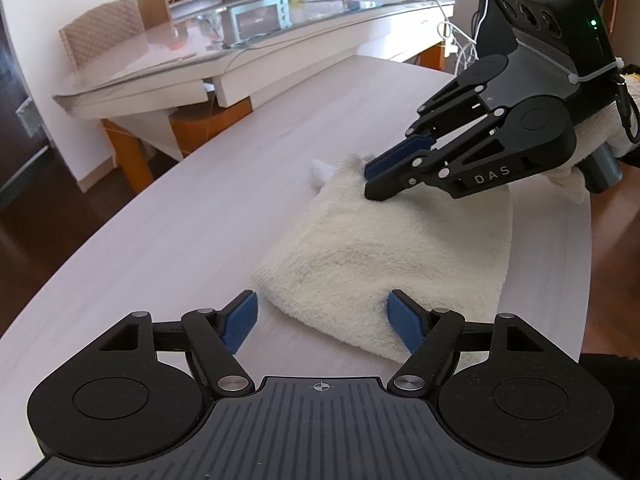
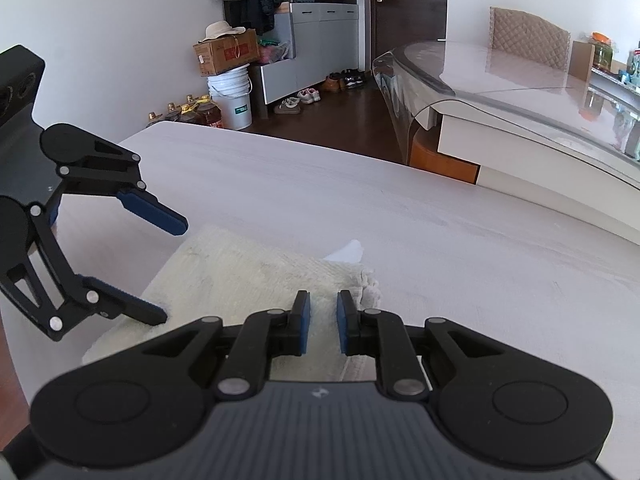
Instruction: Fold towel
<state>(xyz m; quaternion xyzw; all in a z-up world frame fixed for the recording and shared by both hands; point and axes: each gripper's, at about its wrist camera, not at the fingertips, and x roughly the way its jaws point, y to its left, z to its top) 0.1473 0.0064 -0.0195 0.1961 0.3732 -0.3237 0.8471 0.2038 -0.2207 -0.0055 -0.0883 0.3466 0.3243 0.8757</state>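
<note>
A cream towel (image 1: 380, 260) lies folded on the pale wooden table (image 1: 160, 240), with a white tag (image 1: 320, 170) sticking out at its far corner. My left gripper (image 1: 322, 304) stands open, its blue pads wide apart on either side of the towel's near corner. My right gripper (image 1: 371, 184) points down onto the towel's far edge, its jaws nearly together. In the right wrist view the towel (image 2: 240, 272) fills the narrow gap of the right gripper (image 2: 322, 300). The left gripper (image 2: 170, 272) shows open at the left, its lower finger on the towel.
A white-gloved hand (image 1: 592, 128) holds the right gripper. Beyond the table (image 2: 440, 240) stands a glass-topped table (image 1: 240, 40) with an oven and clutter, and a quilted chair (image 2: 528, 36). The table's right edge (image 1: 584, 260) runs close to the towel.
</note>
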